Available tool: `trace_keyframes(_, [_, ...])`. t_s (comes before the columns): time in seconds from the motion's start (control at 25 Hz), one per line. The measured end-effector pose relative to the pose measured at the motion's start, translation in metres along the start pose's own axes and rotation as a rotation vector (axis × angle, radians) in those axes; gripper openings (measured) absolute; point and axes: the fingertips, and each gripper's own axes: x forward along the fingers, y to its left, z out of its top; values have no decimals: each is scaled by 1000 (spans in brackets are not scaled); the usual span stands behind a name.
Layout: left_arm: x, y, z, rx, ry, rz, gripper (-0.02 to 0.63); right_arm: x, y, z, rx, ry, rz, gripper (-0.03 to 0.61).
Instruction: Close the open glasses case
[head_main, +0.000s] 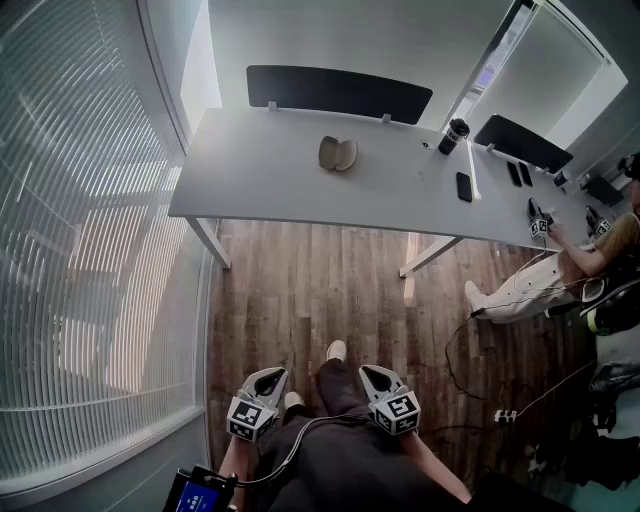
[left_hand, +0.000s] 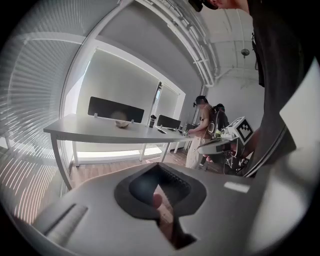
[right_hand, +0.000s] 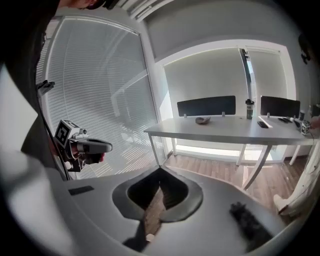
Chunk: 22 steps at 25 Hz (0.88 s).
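Open glasses case (head_main: 338, 153) lies on the white counter (head_main: 270, 185), toward its far edge and nearer the left corner than the right, its two halves spread. A dark cup (head_main: 453, 136) and a phone (head_main: 464, 186) sit well apart from it, toward the right end. Left gripper (left_hand: 159, 167) and right gripper (right_hand: 160, 170) hang low at the person's waist, well apart from the counter. Each has its fingers pressed together, nothing between them.

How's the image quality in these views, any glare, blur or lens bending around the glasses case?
Head view: fisheye bows the table; glasses case evenly lit, sharp. Left gripper view: black vignette, case tiny and soft. Right gripper view: bright windows backlight the case, leaving it dark.
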Motion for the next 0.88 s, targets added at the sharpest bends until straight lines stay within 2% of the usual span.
trace_keyframes(0.12, [33,6,40,-22,-20,17,6,20,-39,23,17,-14,11,5])
trace_keyframes(0.32, [90,3,74,44,13,4,6,40,-103,50,45,-53,34,5])
trace_keyframes(0.44, [123,-2,90,67,53,-19,6,44,-141,49,95,-64,3,5])
trace_keyframes(0.64, [173,-14,107,196,103,-39,6,44,-190,56,147,-83,-10,5])
trace_keyframes(0.88, [206,-20,121,209,113,-26,6,40,-227,60,139,-103,-18,5])
